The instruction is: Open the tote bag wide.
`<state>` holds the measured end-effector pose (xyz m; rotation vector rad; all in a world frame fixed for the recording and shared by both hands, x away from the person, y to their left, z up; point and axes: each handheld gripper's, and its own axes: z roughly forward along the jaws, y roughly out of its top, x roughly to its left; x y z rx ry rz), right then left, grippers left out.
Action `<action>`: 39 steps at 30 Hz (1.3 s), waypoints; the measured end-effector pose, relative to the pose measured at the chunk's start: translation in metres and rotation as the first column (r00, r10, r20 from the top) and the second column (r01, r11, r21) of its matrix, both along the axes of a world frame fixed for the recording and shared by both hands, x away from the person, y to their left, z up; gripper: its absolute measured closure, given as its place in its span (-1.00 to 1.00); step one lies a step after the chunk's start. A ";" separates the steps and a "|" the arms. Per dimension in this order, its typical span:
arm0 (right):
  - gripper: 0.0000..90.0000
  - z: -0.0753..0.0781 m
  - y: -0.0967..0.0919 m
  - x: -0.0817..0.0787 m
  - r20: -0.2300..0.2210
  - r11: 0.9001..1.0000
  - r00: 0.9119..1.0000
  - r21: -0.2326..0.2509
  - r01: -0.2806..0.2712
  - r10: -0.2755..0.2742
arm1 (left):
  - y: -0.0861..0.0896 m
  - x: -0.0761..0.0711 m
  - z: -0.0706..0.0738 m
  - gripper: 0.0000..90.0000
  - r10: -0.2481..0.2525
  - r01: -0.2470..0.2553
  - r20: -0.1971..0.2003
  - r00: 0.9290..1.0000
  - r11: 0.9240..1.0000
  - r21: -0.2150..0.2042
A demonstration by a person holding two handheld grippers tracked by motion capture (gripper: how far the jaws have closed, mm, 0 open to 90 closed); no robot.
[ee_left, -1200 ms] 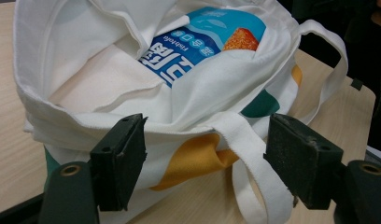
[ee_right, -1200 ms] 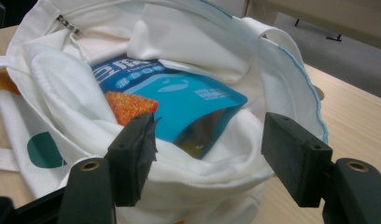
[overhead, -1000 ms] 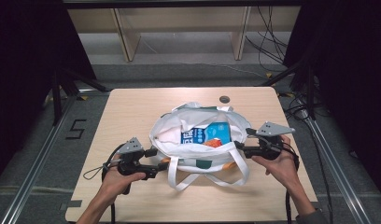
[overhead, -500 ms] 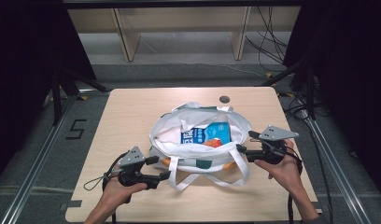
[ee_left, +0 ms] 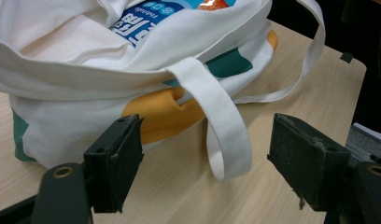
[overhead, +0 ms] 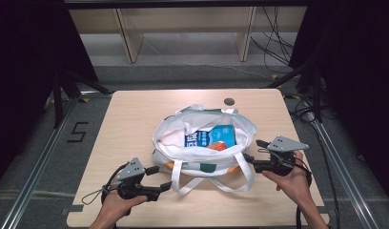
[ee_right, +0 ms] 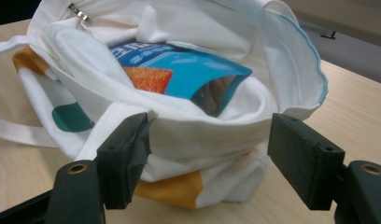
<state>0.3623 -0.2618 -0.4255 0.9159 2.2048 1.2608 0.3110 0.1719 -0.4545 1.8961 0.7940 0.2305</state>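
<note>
A white tote bag (overhead: pixel 183 138) with green and orange patches lies open in the middle of the table. A blue snack packet (overhead: pixel 216 136) rests inside it. My left gripper (overhead: pixel 160 180) is open at the bag's near left corner. In the left gripper view its jaws stand wide on either side of a white strap loop (ee_left: pixel 226 135), not touching it. My right gripper (overhead: pixel 253 151) is open at the bag's right end. In the right gripper view the bag's rim (ee_right: pixel 216 126) sits just beyond the open jaws, with the blue packet (ee_right: pixel 179 70) behind it.
The wooden table (overhead: pixel 130 119) has bare surface to the left of the bag and behind it. A small dark round disc (overhead: pixel 229 101) sits near the far edge. Metal rails (overhead: pixel 35 162) run along the floor on both sides.
Both hands have drawn back toward the near edge of the table, the left one farther. The bag has stayed in place.
</note>
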 end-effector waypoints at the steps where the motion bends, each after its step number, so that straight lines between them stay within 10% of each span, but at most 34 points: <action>1: -0.32 -0.001 0.001 -0.003 -0.026 1.000 1.000 0.010 0.015 -0.015 | 0.001 -0.001 -0.001 -0.45 0.000 0.000 -0.005 1.000 1.000 -0.003; 39: -0.33 -0.034 -0.017 -0.049 -0.042 0.999 0.998 0.011 0.047 -0.047 | 0.019 -0.018 -0.026 -0.45 0.040 -0.039 -0.022 0.999 0.998 0.058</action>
